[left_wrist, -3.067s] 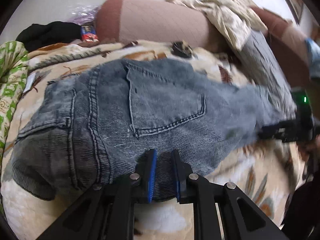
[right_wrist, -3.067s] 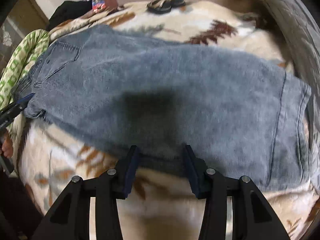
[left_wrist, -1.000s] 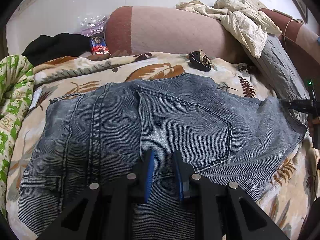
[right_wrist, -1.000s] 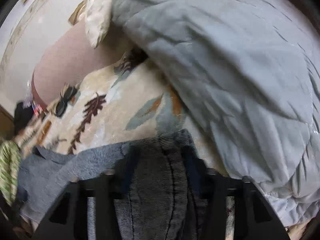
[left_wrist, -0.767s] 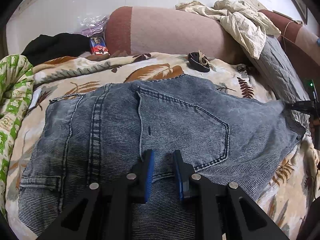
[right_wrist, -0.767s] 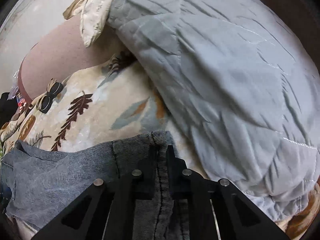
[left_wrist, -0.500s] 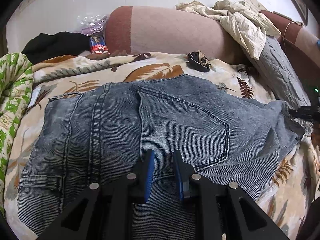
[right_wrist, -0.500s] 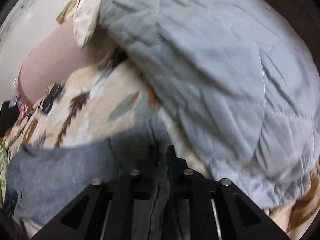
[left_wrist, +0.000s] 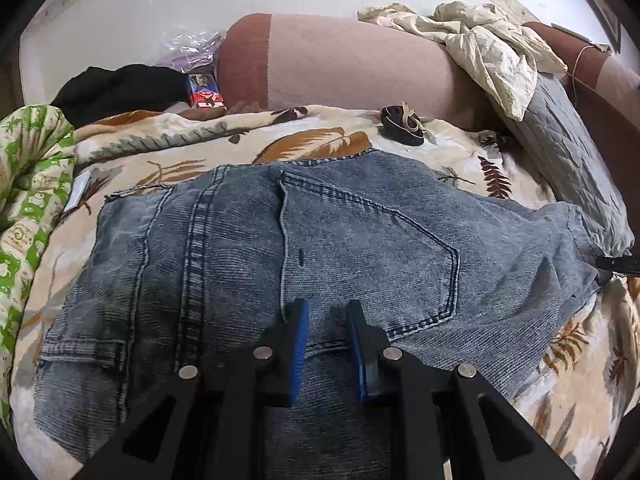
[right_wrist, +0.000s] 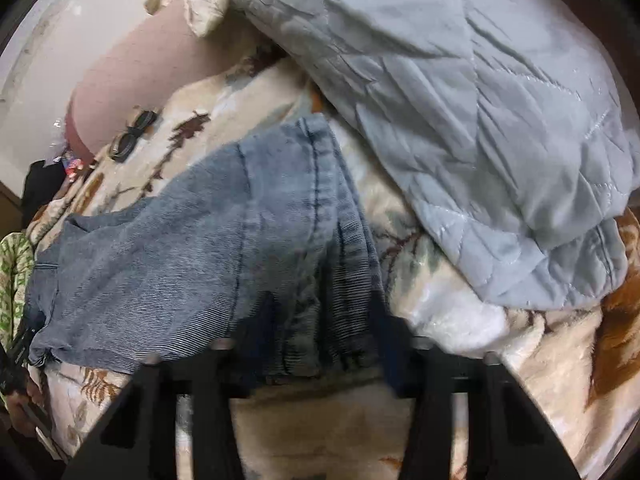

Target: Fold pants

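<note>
Blue-grey denim pants (left_wrist: 328, 248) lie flat on a leaf-patterned blanket (left_wrist: 304, 140), back pocket up, waist at the left and legs running right. My left gripper (left_wrist: 326, 328) is shut on the near edge of the pants below the pocket. My right gripper (right_wrist: 316, 344) is open, its jaws wide apart on either side of the leg hem (right_wrist: 320, 216), which lies loose on the blanket between them. The right gripper's tip shows at the far right of the left wrist view (left_wrist: 618, 262).
A grey quilted pillow (right_wrist: 480, 120) lies just right of the hem. A pink bolster (left_wrist: 352, 68) with a cream cloth (left_wrist: 480, 48) runs along the back. A black hair clip (left_wrist: 402, 126), a small box (left_wrist: 204, 92), black clothing (left_wrist: 120, 88) and green fabric (left_wrist: 24, 184) lie around.
My right gripper was shut on the leg hem half a second ago; its jaws have now opened wide and the hem lies on the blanket. The left gripper has not moved.
</note>
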